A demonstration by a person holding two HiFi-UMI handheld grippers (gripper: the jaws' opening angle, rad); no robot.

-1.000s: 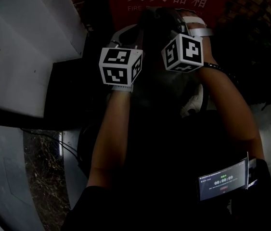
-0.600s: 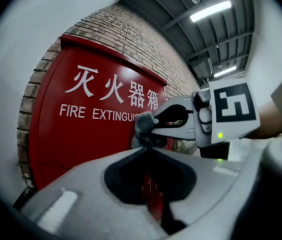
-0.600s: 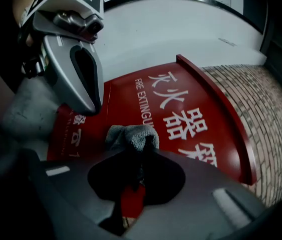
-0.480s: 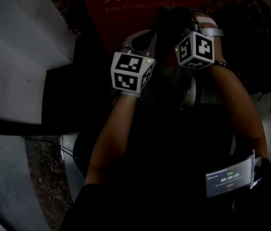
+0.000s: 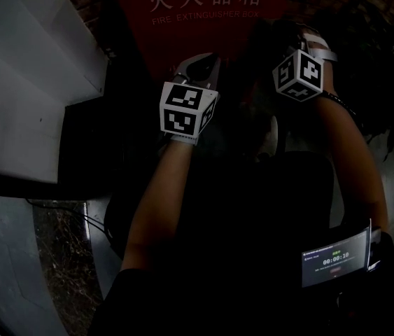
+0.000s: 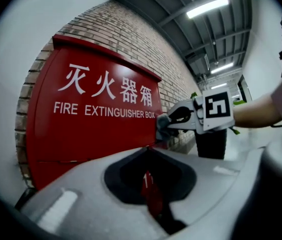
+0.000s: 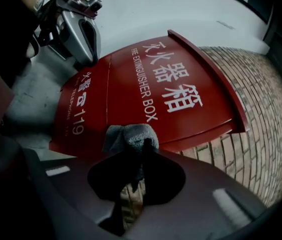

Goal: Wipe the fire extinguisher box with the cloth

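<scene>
The red fire extinguisher box (image 5: 203, 19) with white lettering stands against a brick wall; it fills the left gripper view (image 6: 90, 124) and the right gripper view (image 7: 146, 99). My right gripper (image 7: 142, 146) is shut on a grey cloth (image 7: 130, 134), and the bunched cloth sits at the box's front face near its right side. From the left gripper view, the cloth (image 6: 162, 125) touches the box's right edge. My left gripper (image 6: 148, 151) is shut with nothing in it, a little short of the box and left of the right gripper (image 5: 200, 61).
A brick wall (image 6: 130, 29) rises behind and to the right of the box. A white panel (image 5: 22, 82) stands to the left. Dark foliage (image 5: 392, 82) hangs at the right. A black round object (image 6: 211, 144) stands beyond the box's right side.
The right gripper, with the cloth in it, has moved right and closer to the box's face. The left gripper has shifted slightly right and stays shut.
</scene>
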